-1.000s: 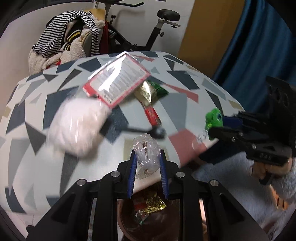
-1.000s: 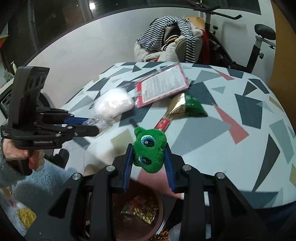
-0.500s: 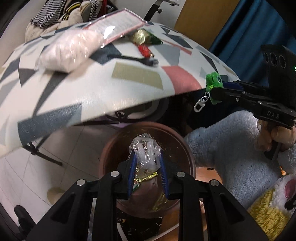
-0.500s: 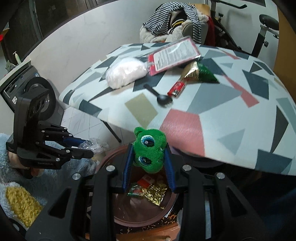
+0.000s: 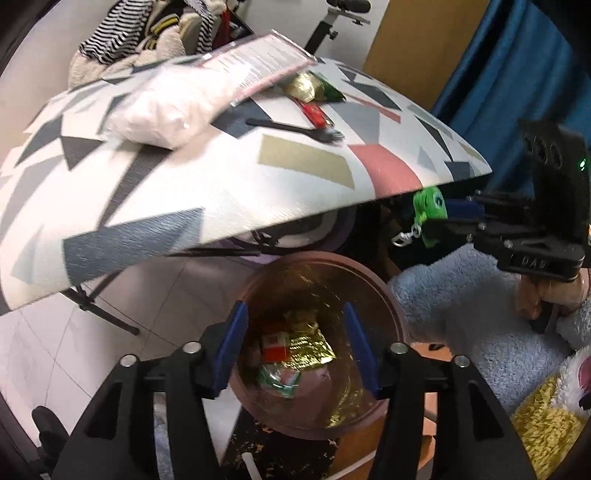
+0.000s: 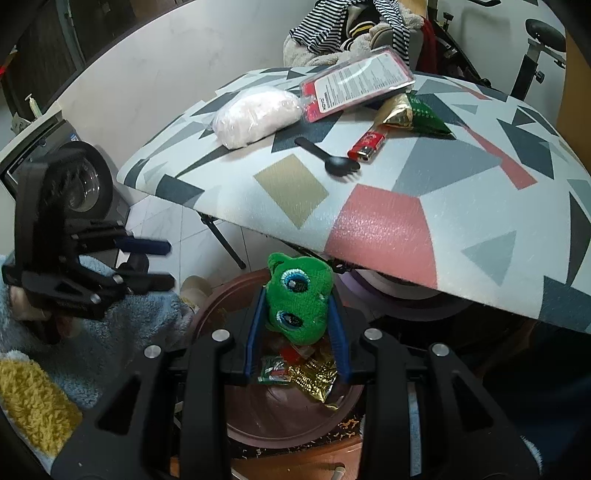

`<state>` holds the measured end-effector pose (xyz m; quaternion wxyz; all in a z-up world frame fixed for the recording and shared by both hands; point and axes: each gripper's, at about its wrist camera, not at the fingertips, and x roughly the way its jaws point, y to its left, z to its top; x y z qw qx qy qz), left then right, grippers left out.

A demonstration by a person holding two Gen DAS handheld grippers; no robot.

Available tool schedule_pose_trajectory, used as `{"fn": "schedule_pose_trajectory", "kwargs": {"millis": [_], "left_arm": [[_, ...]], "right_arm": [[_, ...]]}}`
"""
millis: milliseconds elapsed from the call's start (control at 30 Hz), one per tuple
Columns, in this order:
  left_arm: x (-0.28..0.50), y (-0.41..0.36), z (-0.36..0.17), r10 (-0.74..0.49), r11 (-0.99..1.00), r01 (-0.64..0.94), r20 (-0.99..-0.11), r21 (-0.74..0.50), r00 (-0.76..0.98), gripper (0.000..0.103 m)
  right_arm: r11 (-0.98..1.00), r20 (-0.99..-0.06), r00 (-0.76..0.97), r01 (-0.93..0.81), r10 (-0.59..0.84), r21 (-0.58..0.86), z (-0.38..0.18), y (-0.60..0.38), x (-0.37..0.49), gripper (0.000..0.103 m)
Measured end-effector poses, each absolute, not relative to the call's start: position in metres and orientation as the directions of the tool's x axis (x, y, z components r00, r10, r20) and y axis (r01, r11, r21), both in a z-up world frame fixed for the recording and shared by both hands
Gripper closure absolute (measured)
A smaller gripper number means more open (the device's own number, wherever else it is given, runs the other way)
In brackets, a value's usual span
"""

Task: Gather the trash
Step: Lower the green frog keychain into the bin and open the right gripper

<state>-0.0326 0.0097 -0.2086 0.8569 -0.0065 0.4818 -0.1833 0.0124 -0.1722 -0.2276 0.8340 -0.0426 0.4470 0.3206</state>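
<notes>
My left gripper (image 5: 295, 325) is open and empty above the brown trash bin (image 5: 388, 306), which holds gold and green wrappers (image 5: 306, 349). It also shows in the right wrist view (image 6: 159, 264) at the left, its jaws apart. My right gripper (image 6: 297, 317) is shut on a green plush frog keychain (image 6: 299, 295) above the bin's (image 6: 218, 306) rim; it shows in the left wrist view (image 5: 430, 210) at the right. On the patterned table (image 6: 380, 229) lie a black spork (image 6: 327, 157), a red lighter (image 6: 367, 144), a green-gold wrapper (image 6: 410, 112), a pink bag (image 6: 255, 114) and a red-edged card pack (image 6: 354, 83).
The table edge overhangs the bin. A washing machine (image 6: 79, 184) stands at the left. Striped clothes (image 6: 354, 22) and an exercise bike (image 6: 535, 40) are behind the table. A blue curtain (image 5: 517, 74) hangs at the right. Fluffy blue sleeves flank the bin.
My left gripper has opened and the clear crumpled plastic it held is gone from its jaws. The right gripper has come lower over the bin with the frog.
</notes>
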Motion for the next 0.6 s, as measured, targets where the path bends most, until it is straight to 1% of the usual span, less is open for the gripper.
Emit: {"fn": "schedule_pose_trajectory", "kwargs": {"millis": [133,233,367,500,600], "left_arm": [[-0.04,0.022,-0.196,-0.308,0.939,0.299,-0.794,-0.168,0.524,0.03],[-0.046,0.032,-0.19,-0.294,0.947,0.279,-0.776,-0.158,0.558,0.022],[-0.051,0.045,-0.188,-0.299,0.952,0.241,-0.746,-0.189,0.595,0.018],[-0.054,0.044,-0.194,-0.287,0.955,0.236,-0.752,-0.178,0.594,0.006],[-0.054,0.042,-0.201,-0.265,0.96,0.231,-0.769,-0.156,0.582,0.006]], "right_arm": [[0.784,-0.791,0.381,-0.591,0.478,0.189,-0.234,-0.165,0.011,0.068],[0.776,-0.809,0.365,-0.609,0.46,0.166,-0.24,-0.159,0.009,0.068],[0.763,-0.826,0.35,-0.631,0.441,0.14,-0.246,-0.15,0.007,0.068],[0.761,-0.846,0.342,-0.64,0.409,0.109,-0.252,-0.143,0.005,0.066],[0.763,-0.86,0.334,-0.639,0.385,0.094,-0.257,-0.14,0.006,0.066]]}}
